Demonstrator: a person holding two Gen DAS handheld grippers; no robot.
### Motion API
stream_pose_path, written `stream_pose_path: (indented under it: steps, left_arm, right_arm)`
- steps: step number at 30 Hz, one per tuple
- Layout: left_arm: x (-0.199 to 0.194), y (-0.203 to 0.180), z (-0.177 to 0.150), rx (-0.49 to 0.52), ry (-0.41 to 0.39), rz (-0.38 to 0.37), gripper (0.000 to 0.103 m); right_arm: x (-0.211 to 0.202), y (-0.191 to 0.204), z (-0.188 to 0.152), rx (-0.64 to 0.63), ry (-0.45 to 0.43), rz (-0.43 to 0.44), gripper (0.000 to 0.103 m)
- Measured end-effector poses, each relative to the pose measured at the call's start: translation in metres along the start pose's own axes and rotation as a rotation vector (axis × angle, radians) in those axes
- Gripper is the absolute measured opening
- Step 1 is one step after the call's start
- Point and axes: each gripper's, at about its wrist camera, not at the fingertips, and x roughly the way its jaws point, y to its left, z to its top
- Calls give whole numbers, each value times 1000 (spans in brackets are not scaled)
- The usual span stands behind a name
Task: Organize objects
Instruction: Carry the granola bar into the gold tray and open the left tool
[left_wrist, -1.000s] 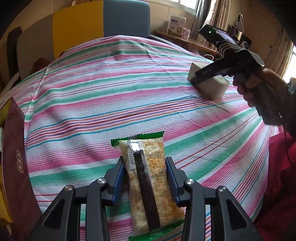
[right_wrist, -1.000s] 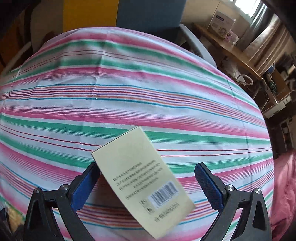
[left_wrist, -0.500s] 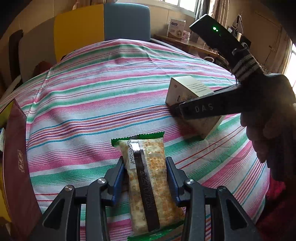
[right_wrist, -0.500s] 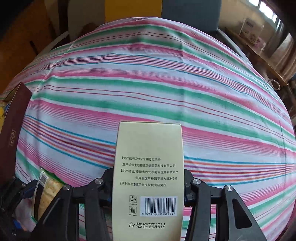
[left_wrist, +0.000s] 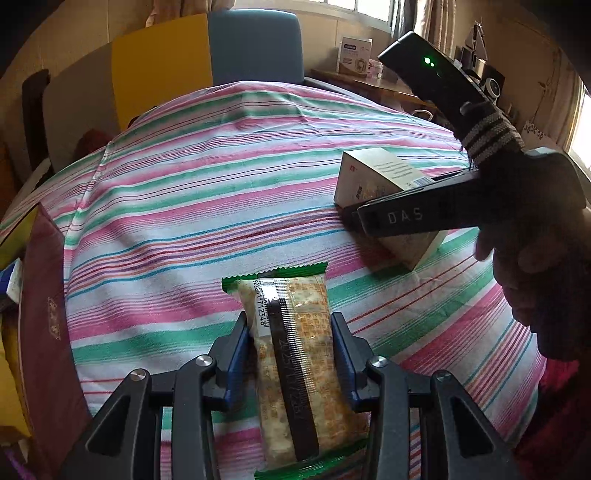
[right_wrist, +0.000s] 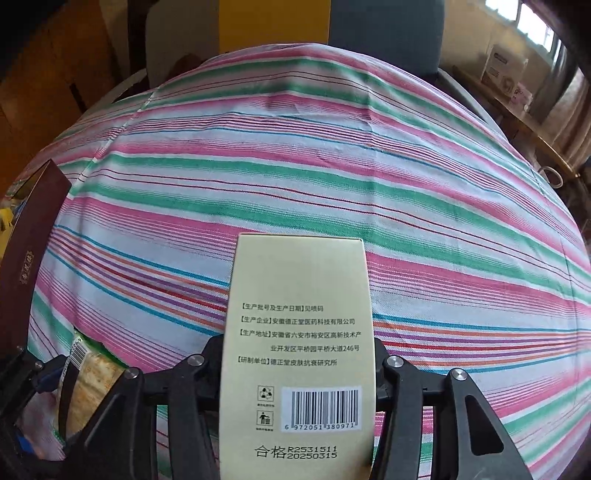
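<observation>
My left gripper (left_wrist: 291, 332) is shut on a green-edged cracker packet (left_wrist: 295, 354), held low over the striped tablecloth (left_wrist: 184, 206). My right gripper (right_wrist: 299, 347) is shut on a pale yellow carton (right_wrist: 295, 332) with a barcode on top. In the left wrist view the carton (left_wrist: 384, 177) rests with its lower corner on the cloth to the right of the packet, with the right gripper (left_wrist: 351, 218) clamped across it. The packet (right_wrist: 88, 384) and left gripper show at the lower left of the right wrist view.
A dark red box (left_wrist: 44, 314) stands at the table's left edge, also in the right wrist view (right_wrist: 26, 258). Yellow and blue chair backs (left_wrist: 207, 51) stand behind the table. A wooden side table with a white box (left_wrist: 354, 55) is at the back right.
The right gripper closed on the carton, squared it up and carried it left and nearer to the left gripper. The left gripper stayed put holding the packet.
</observation>
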Motion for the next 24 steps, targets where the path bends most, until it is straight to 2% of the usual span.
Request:
stream_pose_path:
  steps: [4, 10, 13, 15, 20, 22, 24]
  left_arm:
    - [-12, 7, -2, -37, 14, -35, 39]
    - [-78, 27, 6, -119, -95, -116, 39]
    - [-113, 59, 13, -190, -165, -97, 39]
    - [-127, 88, 15, -261, -180, -61, 39]
    - [-132, 173, -3, -509, -147, -6, 39]
    - [-129, 195, -17, -561, -125, 22, 39]
    - [-126, 207, -27, -604, -103, 17, 39]
  right_arm:
    - [3, 4, 1, -25, -16, -14, 54]
    - [1, 6, 0, -45, -35, -21, 53]
    - [0, 7, 0, -47, -37, -23, 53]
    - [-1, 8, -2, -51, -40, -28, 53]
    - [-2, 10, -3, -60, -43, -38, 53]
    - [-2, 10, -2, -62, -44, -38, 53]
    - [-2, 10, -2, -64, -44, -40, 53]
